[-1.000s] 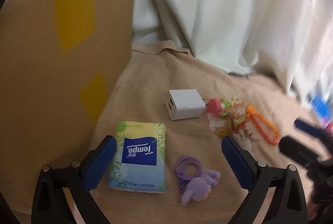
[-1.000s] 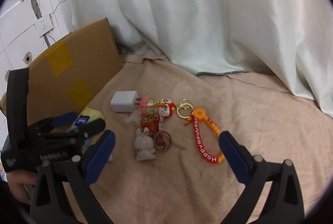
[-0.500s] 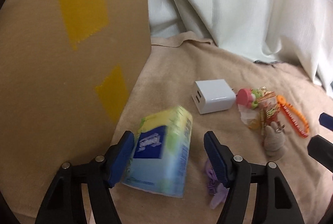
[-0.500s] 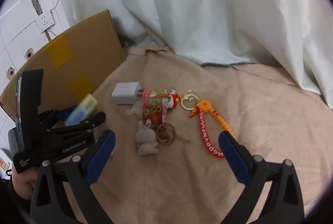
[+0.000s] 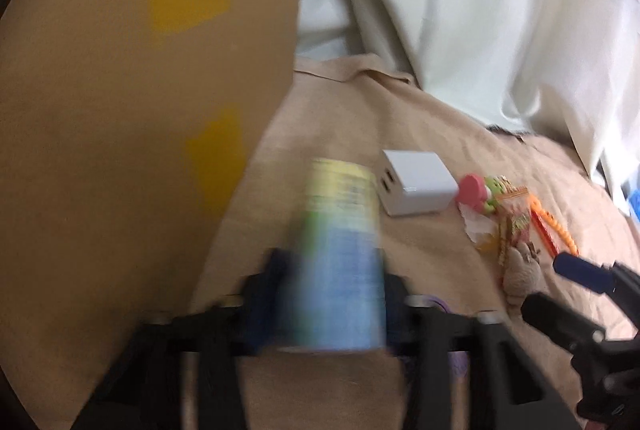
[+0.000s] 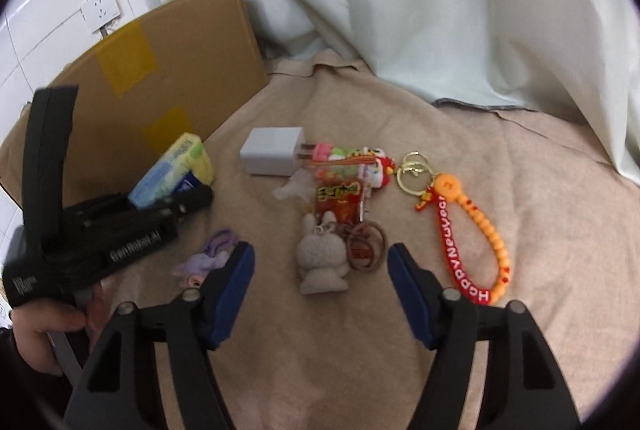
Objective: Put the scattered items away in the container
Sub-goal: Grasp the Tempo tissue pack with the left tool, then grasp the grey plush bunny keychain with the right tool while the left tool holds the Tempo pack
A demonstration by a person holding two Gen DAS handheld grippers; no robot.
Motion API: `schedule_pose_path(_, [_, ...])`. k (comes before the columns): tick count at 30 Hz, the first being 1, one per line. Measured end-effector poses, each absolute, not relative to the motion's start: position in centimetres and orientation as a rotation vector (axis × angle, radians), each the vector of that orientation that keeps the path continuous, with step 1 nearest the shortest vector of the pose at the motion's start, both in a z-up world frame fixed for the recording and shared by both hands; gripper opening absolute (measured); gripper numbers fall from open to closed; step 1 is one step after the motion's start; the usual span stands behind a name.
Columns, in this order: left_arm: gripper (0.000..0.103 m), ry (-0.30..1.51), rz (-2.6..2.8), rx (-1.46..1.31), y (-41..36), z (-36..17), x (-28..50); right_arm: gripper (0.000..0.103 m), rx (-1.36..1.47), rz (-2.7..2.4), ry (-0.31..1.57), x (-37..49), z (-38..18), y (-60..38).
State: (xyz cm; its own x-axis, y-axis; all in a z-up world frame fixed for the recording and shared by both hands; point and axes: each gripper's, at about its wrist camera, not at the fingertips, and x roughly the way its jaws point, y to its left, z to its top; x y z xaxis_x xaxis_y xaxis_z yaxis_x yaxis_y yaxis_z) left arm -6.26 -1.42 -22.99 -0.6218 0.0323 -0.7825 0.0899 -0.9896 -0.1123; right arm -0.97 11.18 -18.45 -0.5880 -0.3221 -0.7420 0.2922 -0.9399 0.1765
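the cardboard box (image 6: 160,78) stands just left of the left gripper (image 5: 332,310), which is clamped on the tissue pack (image 5: 340,262), apparently tilted upward. the right gripper (image 6: 320,270), jaws apart, faces the rabbit keychain (image 6: 322,262).

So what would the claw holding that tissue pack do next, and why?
Probably carry it up and over the cardboard box wall. The left claw is shut on the tissue pack, lifted off the beige cloth, and the box stands right beside it. The right claw hangs open over the grey bunny keychain.
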Motion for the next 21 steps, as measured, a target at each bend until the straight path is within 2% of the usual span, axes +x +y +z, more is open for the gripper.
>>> schedule_pose_path(8, [0.033, 0.214, -2.808, 1.369, -1.4, -22.4, -6.1, 0.066, 1.223, -2.508, -0.050, -0.8, -18.3, 11.1])
schedule_pose_path(10, [0.033, 0.193, -2.820, 1.365, -1.1, -22.0, -5.9, 0.054, 1.238, -2.505, -0.060, -0.9, -18.4, 11.2])
schedule_pose_path(13, [0.033, 0.168, -2.846, 1.359, -0.7, -21.6, -5.5, 0.046, 1.262, -2.503, -0.058, -1.3, -19.0, 11.1])
schedule_pose_path(21, [0.033, 0.164, -2.862, 1.365, -0.7, -21.7, -5.5, 0.043, 1.276, -2.521, -0.010, -1.9, -19.5, 10.4])
